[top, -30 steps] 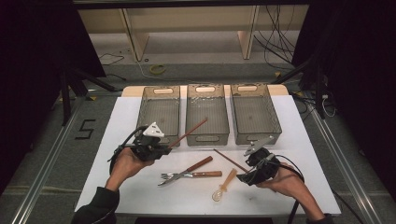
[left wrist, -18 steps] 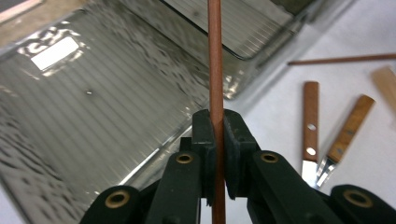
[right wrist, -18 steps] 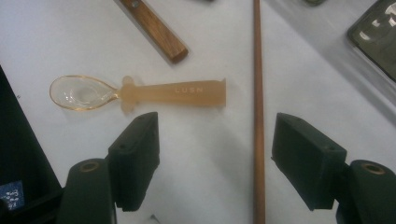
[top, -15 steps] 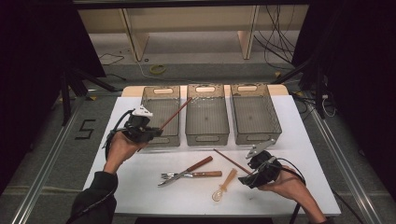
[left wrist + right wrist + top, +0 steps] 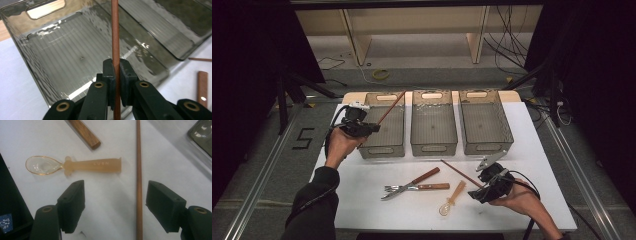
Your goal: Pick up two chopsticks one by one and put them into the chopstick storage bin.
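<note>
Chopstick (image 5: 115,37) clamped in left fingers (image 5: 115,72), axis up over left bin (image 5: 384,125); right fingers (image 5: 115,202) wide.

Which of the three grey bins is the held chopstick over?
The left bin, nearest the person's left side. The left gripper, shut on the chopstick, holds it above that bin; the middle bin and right bin have nothing over them.

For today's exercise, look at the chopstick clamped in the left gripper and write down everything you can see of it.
The chopstick is a thin, straight, reddish-brown stick that looks like wood. The left gripper has its black jaws shut on it, and the stick runs out past both ends of them. In the high view it slants up and away over the leftmost grey bin, touching only the jaws.
</note>
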`<state>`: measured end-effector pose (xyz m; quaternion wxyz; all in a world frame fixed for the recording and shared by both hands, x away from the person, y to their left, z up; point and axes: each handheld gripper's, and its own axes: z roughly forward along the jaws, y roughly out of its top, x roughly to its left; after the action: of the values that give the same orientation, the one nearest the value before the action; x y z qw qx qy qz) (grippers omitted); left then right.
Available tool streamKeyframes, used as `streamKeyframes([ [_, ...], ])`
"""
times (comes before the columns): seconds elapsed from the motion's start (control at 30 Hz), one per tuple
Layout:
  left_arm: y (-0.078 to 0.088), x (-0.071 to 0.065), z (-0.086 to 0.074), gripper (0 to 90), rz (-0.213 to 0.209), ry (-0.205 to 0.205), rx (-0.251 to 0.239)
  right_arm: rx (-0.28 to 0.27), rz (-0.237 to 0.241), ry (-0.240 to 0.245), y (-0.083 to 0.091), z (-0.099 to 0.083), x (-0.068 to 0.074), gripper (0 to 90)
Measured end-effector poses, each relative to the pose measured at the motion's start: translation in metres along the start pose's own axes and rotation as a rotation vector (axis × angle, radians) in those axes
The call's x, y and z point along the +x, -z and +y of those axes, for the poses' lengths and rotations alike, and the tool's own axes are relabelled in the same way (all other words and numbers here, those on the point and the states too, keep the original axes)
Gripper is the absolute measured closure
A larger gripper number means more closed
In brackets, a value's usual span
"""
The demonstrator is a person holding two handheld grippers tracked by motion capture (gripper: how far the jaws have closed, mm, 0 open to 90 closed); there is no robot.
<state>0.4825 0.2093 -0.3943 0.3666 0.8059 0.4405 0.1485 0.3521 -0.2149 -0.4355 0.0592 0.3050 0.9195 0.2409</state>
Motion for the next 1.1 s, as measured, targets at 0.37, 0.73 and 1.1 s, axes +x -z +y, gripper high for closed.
streamKeyframes([
  [0.37, -0.015, 0.018, 0.006, 84.3, 0.025, 0.041, 0.001, 0.004, 0.004, -0.003, -0.001, -0.001, -0.001, 31.9],
  [0.73, -0.029, 0.029, 0.006, 84.2, 0.041, 0.089, 0.008, 0.002, 0.006, -0.001, -0.001, -0.001, -0.001, 31.1],
  [1.1, -0.040, 0.033, 0.001, 83.9, 0.047, 0.114, 0.029, 0.005, 0.006, 0.009, -0.001, -0.001, -0.001, 30.9],
])
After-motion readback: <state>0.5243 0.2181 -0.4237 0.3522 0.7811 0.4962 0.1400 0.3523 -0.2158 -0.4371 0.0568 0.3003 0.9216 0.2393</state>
